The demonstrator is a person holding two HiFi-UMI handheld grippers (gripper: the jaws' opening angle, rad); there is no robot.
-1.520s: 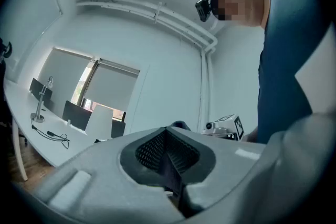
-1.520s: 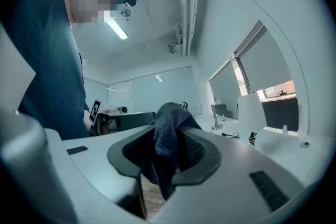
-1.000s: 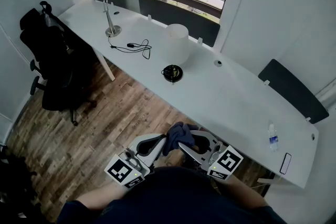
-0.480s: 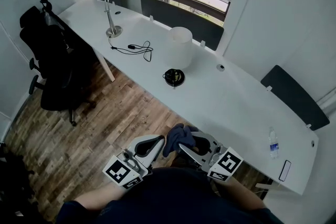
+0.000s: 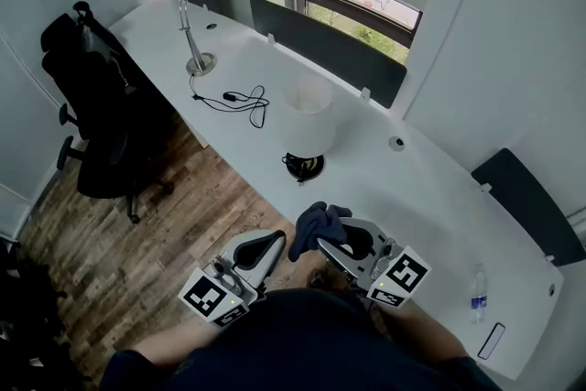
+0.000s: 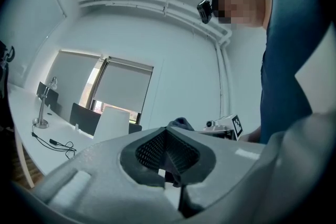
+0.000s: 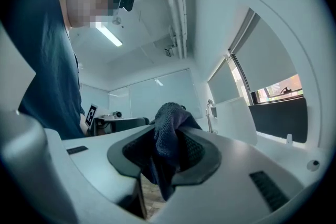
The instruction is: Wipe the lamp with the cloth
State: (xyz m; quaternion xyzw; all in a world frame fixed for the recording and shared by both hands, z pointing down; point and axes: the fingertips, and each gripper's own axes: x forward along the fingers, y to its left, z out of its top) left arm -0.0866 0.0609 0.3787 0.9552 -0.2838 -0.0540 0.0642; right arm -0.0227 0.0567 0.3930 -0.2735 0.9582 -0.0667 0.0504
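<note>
Right gripper [image 7: 168, 160]: clamping the dark cloth [image 7: 169, 136], with a wad sticking up past the jaws, probably to serve as the wiping pad.
Left gripper [image 6: 167, 157]: pressing its jaws together on nothing, idling beside the right.
Lamp [image 5: 309, 125]: standing white-shaded on the desk [image 5: 430, 197], well ahead of both grippers; wiping not yet begun.
Bottle [image 5: 476, 296]: sitting at the desk's right end, contents too small to tell.
</note>
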